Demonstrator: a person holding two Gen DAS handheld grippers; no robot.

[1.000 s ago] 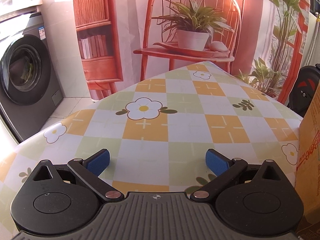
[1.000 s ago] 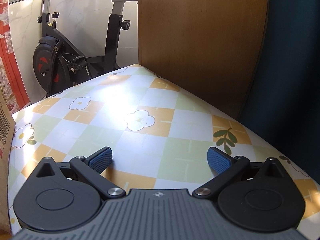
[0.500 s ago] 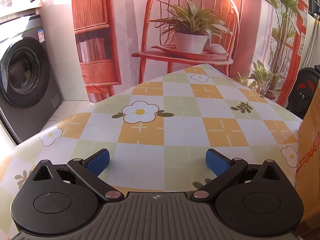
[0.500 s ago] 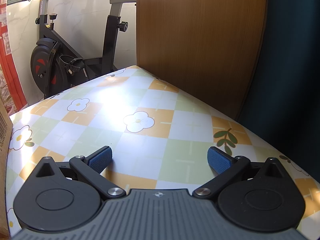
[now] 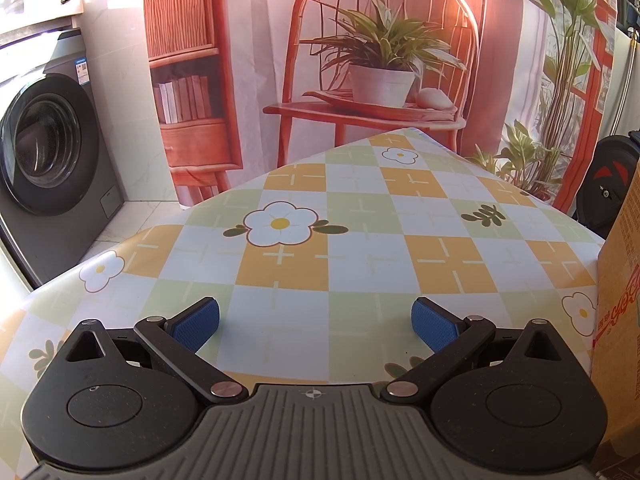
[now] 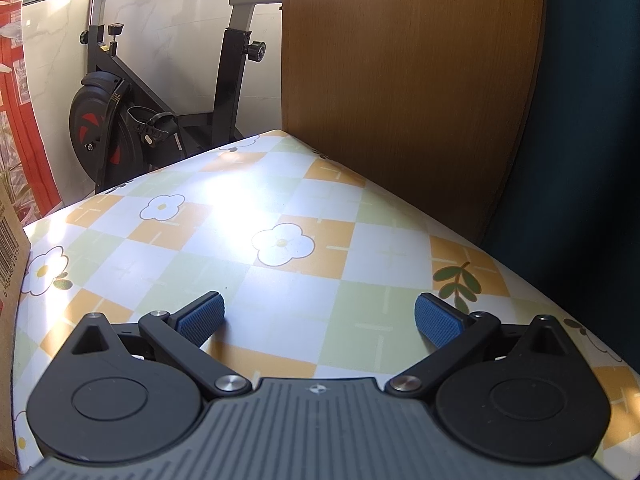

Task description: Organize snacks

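No snack shows in either view. My left gripper is open just above the checked flower tablecloth, nothing between its blue pads. A brown cardboard box with red print stands at the right edge of the left wrist view, close beside the gripper. My right gripper is open too, low over the same tablecloth, its blue pads empty. The cardboard box shows a barcode at the left edge of the right wrist view.
A washing machine stands left of the table, a printed backdrop of a chair and plants behind it. An exercise bike stands beyond the far edge. A wooden panel rises along the table's right side.
Both views shifted slightly: the left gripper has turned a little left, showing less of the box; the right gripper has drifted a little right. Both stay open.
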